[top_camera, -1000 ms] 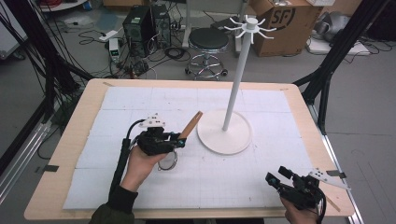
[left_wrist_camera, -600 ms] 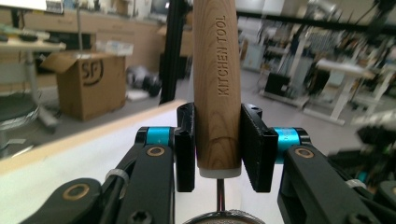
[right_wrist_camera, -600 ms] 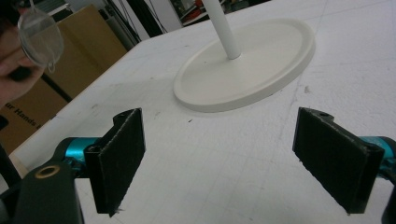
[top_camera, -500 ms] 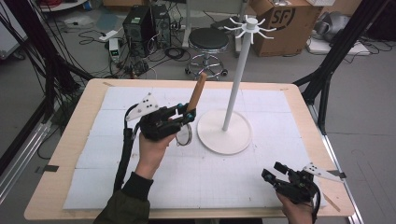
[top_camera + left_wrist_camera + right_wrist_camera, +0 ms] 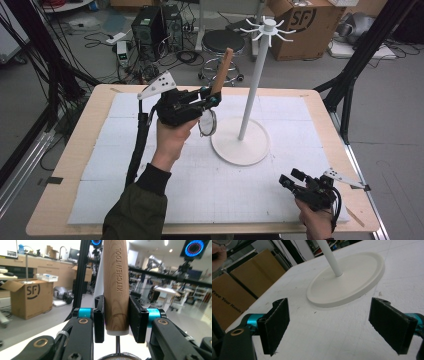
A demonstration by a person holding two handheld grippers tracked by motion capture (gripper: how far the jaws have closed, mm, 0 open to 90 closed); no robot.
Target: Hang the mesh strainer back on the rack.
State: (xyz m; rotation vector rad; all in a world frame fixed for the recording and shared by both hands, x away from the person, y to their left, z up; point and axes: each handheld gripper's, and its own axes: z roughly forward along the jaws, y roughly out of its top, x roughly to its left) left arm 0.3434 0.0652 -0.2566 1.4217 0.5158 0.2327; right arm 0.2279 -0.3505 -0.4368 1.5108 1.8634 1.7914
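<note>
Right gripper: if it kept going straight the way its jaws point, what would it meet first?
Probably the white stand's round base: it lies ahead between the open jaws of the right gripper, with bare white table mat before it. Depth is uncertain.

Our left forearm, in a dark green sleeve [image 5: 132,212], reaches forward from the near edge toward the middle of the table, hand [image 5: 170,137] raised. Our left gripper [image 5: 209,100] is lifted off the surface, its jaws pointing right and closed tight, the grey plate tipped up at its back and the cable trailing down along our arm. Our right hand [image 5: 314,220] stays low at the near right corner, and our right gripper [image 5: 289,180] rests there with jaws spread wide, pointing left.
</note>
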